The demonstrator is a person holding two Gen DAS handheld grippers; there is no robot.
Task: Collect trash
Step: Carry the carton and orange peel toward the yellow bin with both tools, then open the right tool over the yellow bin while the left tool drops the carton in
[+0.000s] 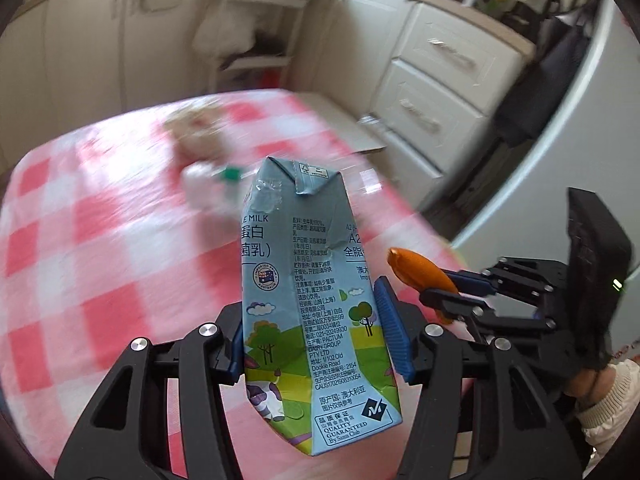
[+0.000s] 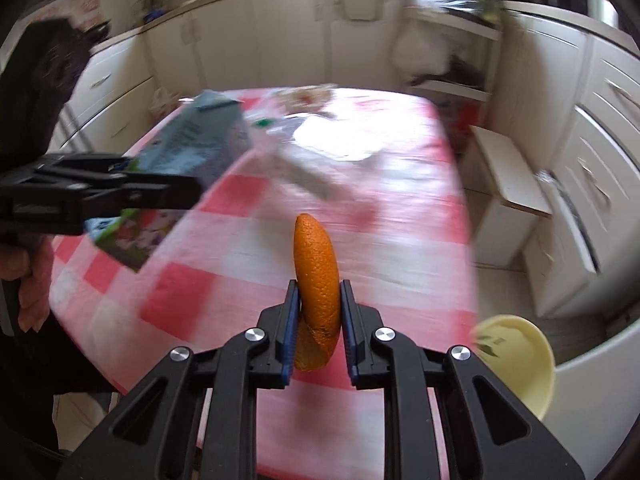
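Left gripper [image 1: 316, 344]: jaws pinching a milk carton [image 1: 312, 300] across its lower half, blue pads flat on two opposite sides. Carton's long axis runs straight out ahead of the jaws, folded gable end pointing away, base end nearest the camera. Carton is light blue with a cartoon meadow, trees and a cow near the base, dense printed Chinese and English text up the side, a torn patch of clear film near the gable. Creased and dented on the side panel. It is held in the air above the table [image 1: 80, 240].

Right gripper [image 2: 319, 320]: jaws pinching an orange peel [image 2: 316, 280], pads pressed on its two faces. Peel is a curved strip, long axis out ahead of the jaws, tip arcing up and beyond the fingertips, lower end tucked back between the pads. Pitted bright orange skin. Also held clear of the table.

In the left wrist view the right gripper and peel sit just right of the left jaws, close beside the carton. In the right wrist view the carton lies left of and beyond the jaws, tilted.

Beyond both jaws: pink-and-white checked tablecloth [image 2: 224, 280], blurred litter at the far end, including a white crumpled item with a green cap [image 1: 232, 174]. A pale yellow bowl [image 2: 532, 364] sits right of the right jaws at the table edge.
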